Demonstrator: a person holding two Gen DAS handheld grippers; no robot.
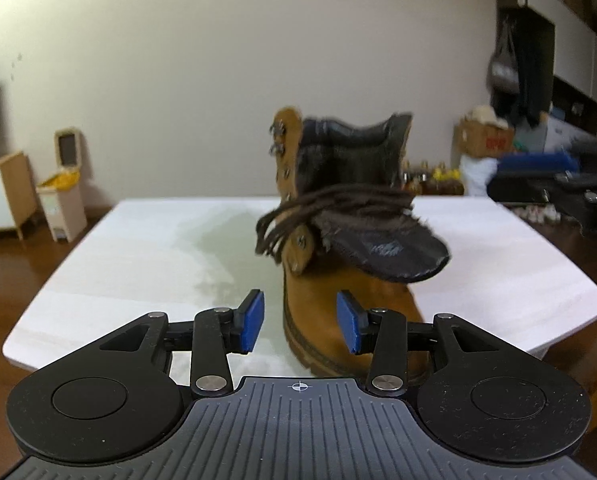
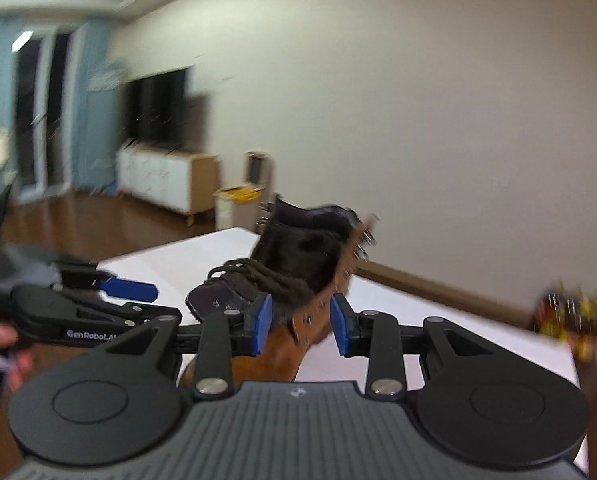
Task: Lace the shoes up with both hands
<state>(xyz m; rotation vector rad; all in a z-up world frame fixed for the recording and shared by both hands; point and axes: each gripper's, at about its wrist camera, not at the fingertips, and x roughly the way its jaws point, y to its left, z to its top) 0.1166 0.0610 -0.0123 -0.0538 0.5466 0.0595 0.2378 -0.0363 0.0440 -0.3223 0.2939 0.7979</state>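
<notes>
A tan leather boot stands on the white table, toe toward me, its dark tongue flopped forward. Dark brown laces lie bunched across the opening. My left gripper is open just before the toe, nothing between its blue pads. In the right wrist view the boot is seen from the right side, blurred. My right gripper is open, its pads either side of the boot's eyelet flap without a clear grip. The left gripper shows at the left, held by a hand.
A white bin with a yellow bag and a wooden cabinet stand on the brown floor left of the table. Boxes and dark clutter sit at the right. The right gripper's black body reaches in from the right edge.
</notes>
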